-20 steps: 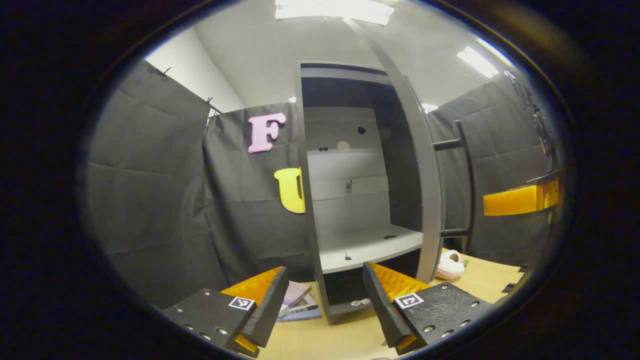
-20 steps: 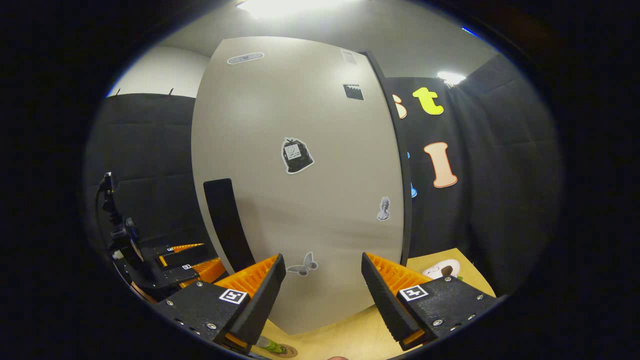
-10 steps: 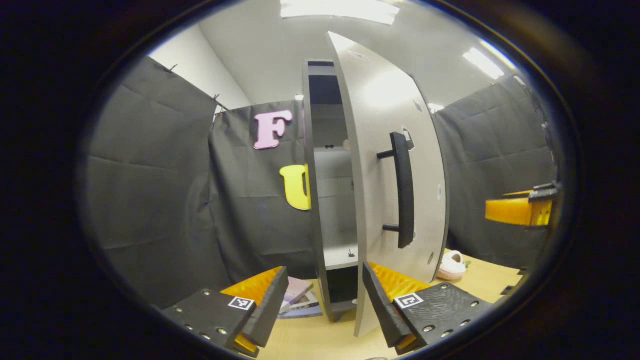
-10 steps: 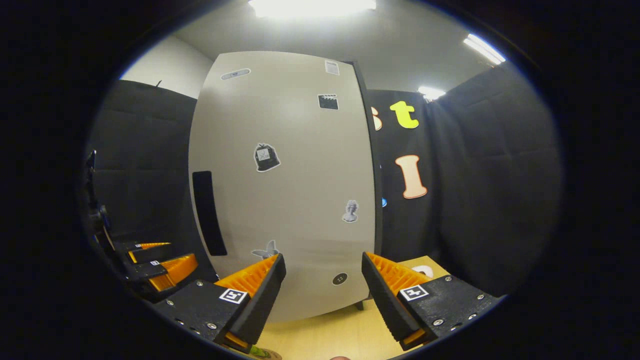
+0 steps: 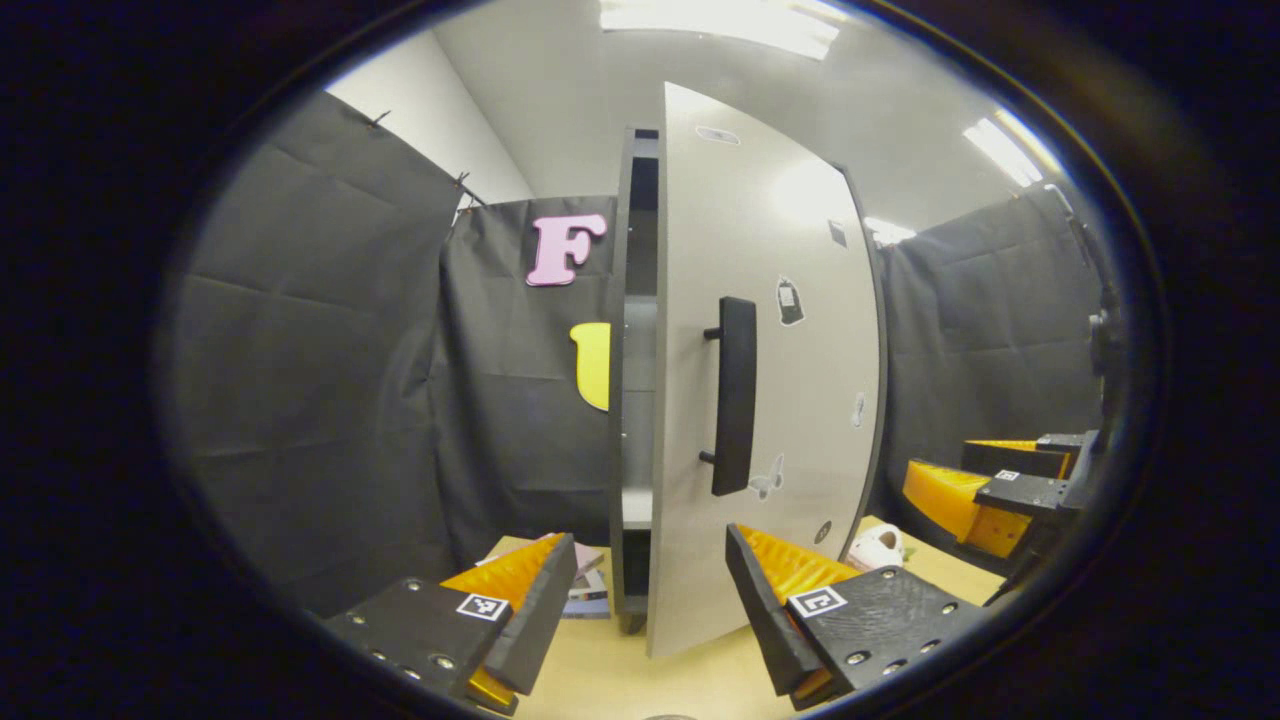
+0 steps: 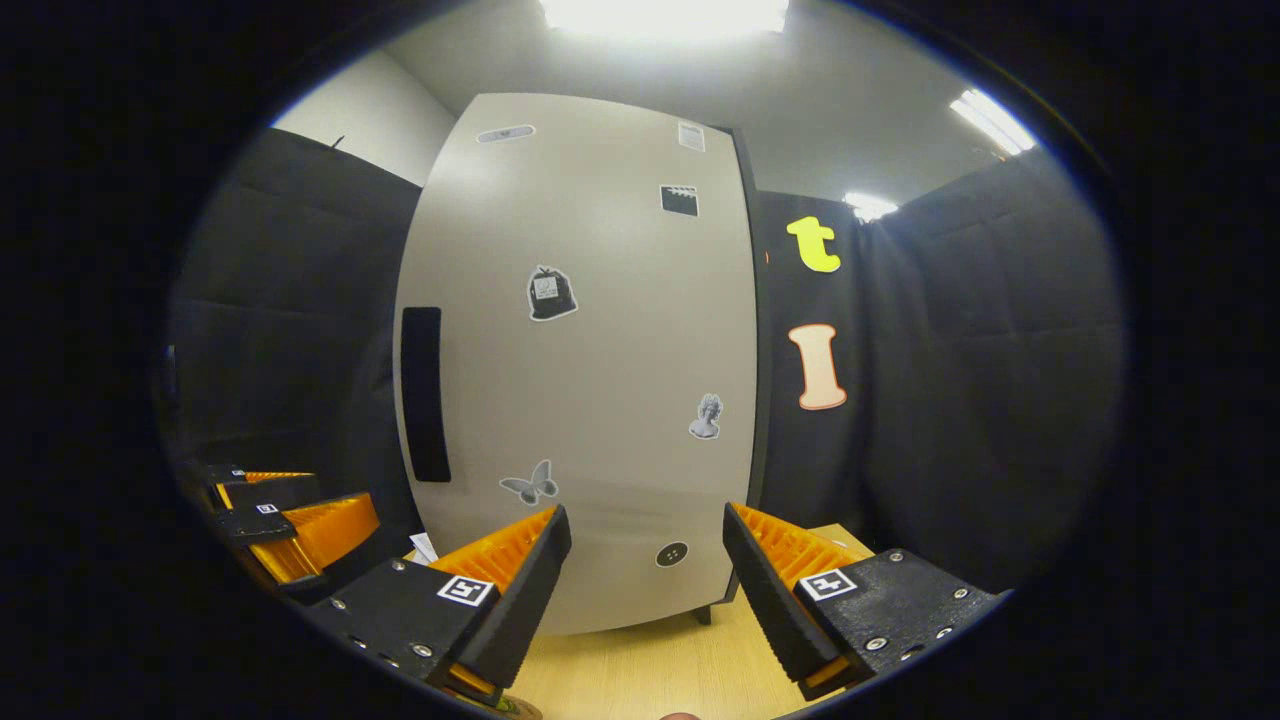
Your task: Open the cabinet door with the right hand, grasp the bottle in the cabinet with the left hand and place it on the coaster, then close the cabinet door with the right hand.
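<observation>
now the left gripper [image 5: 650, 610], at the bottom of the left gripper view, has its jaws wide apart and holds nothing. the cabinet door [image 5: 770, 400] stands upright in the centre, slightly ajar, its long black handle [image 5: 735, 395] vertical. the right gripper [image 6: 645, 600] is also spread wide and empty, facing the door.

One cabinet [image 5: 632, 420], one door [image 5: 770, 400], one handle [image 5: 735, 395], two grippers [image 5: 650, 615] [image 6: 645, 600].

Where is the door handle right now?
In the left gripper view the black handle stands upright near the door's free edge, beside the open gap of the cabinet. In the right gripper view it sits on the door's left side.
</observation>
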Demonstrator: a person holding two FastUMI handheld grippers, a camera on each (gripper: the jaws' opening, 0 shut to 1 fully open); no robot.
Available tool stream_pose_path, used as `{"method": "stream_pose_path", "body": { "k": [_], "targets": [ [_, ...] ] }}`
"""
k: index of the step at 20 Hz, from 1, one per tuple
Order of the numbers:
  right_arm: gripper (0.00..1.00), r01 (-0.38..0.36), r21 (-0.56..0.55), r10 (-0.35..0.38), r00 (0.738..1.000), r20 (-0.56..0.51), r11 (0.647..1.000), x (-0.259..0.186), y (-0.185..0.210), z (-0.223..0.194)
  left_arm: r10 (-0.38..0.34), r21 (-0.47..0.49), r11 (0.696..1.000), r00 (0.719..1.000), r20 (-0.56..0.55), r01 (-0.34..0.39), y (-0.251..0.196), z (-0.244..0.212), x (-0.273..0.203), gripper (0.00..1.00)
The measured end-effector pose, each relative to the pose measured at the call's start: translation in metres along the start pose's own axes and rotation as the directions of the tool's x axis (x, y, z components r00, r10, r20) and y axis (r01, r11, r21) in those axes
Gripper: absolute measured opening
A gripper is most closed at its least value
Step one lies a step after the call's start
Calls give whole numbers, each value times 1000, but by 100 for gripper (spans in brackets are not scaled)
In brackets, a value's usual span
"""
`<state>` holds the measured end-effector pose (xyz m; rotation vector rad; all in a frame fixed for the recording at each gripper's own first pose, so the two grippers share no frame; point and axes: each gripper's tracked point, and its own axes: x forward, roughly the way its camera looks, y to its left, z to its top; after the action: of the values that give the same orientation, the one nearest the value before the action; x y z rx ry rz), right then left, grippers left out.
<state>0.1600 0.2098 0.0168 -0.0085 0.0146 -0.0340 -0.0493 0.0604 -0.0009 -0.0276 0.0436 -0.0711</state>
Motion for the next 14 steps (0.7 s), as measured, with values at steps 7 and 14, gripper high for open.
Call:
{"method": "stream_pose_path", "body": {
  "k": [7,14],
  "targets": [
    [96,71,-15,-71,997,27,997,-13,-13,3,36,70,997,999,-2,-35,-15,19,15,85],
    [96,118,33,-119,993,20,992,-25,-19,0,14,-7,1000,999,34,-14,-29,20,-1,86]
  ]
}}
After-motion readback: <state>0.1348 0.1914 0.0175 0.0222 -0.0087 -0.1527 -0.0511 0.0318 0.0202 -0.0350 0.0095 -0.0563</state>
